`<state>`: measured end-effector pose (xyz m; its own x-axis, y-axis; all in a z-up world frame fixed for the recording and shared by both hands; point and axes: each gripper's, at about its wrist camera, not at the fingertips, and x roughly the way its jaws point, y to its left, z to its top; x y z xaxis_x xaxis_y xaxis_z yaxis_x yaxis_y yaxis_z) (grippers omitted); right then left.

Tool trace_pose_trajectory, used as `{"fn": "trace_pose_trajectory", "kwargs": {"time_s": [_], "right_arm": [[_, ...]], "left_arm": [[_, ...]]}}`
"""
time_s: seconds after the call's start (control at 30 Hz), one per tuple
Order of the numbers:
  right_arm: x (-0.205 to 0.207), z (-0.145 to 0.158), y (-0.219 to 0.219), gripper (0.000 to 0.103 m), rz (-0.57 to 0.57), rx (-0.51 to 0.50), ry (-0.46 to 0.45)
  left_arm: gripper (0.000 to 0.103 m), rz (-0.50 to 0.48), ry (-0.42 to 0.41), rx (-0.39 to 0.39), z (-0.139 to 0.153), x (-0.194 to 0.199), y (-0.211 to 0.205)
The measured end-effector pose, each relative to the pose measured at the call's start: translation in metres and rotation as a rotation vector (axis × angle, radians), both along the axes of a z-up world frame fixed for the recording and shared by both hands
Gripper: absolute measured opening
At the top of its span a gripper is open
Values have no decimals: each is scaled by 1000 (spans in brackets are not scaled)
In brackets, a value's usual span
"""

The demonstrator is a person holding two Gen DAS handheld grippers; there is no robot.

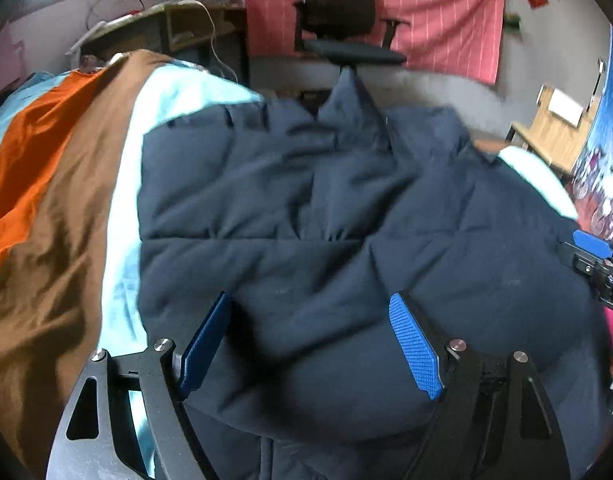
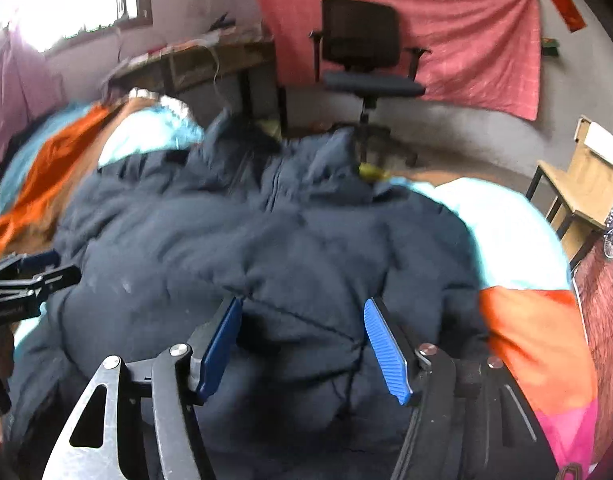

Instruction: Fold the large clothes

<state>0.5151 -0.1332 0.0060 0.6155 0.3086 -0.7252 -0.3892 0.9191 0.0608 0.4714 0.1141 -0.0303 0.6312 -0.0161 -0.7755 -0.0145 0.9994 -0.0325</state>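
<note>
1. A dark navy puffer jacket (image 1: 306,208) is spread across a bed, over a bedcover (image 1: 58,184) with light blue, orange and brown panels.
2. The jacket is seen with its collar (image 1: 348,96) toward the far edge of the bed and its bulky hem toward the near edge, where both grippers are held.
3. The left gripper (image 1: 310,344) is held open above the near part of the jacket; its blue pads (image 1: 416,344) are set wide apart, with padded fabric bulging between them but not clamped.
4. The right gripper (image 2: 304,344) is likewise held open over the near part of the jacket, its blue pads (image 2: 386,352) apart and no cloth pinched between them.
5. In the left wrist view the right gripper is glimpsed at the right border of the frame, beside the jacket's right side; in the right wrist view the left gripper is glimpsed at the left border.
6. The bedcover is left bare along the left edge of the bed and at the far right corner.
7. Beyond the far edge of the bed a black office chair (image 2: 366,56) is seen before a red cloth (image 2: 466,40) hung on the wall.
8. A wooden chair (image 2: 582,184) is seen to the right of the bed.
</note>
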Motion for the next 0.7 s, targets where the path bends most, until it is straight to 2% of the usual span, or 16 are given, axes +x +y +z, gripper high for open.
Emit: {"fn": "trace_pose_trajectory", "kwargs": {"time_s": [0.17, 0.43, 0.7], "right_arm": [[10, -34, -4, 62, 14, 31, 96], [13, -53, 6, 62, 35, -29, 90], [15, -60, 11, 62, 27, -70, 88]], "left_arm": [[84, -47, -24, 78, -17, -2, -6], [92, -47, -15, 80, -40, 8, -1], [97, -28, -12, 91, -45, 12, -3]]}}
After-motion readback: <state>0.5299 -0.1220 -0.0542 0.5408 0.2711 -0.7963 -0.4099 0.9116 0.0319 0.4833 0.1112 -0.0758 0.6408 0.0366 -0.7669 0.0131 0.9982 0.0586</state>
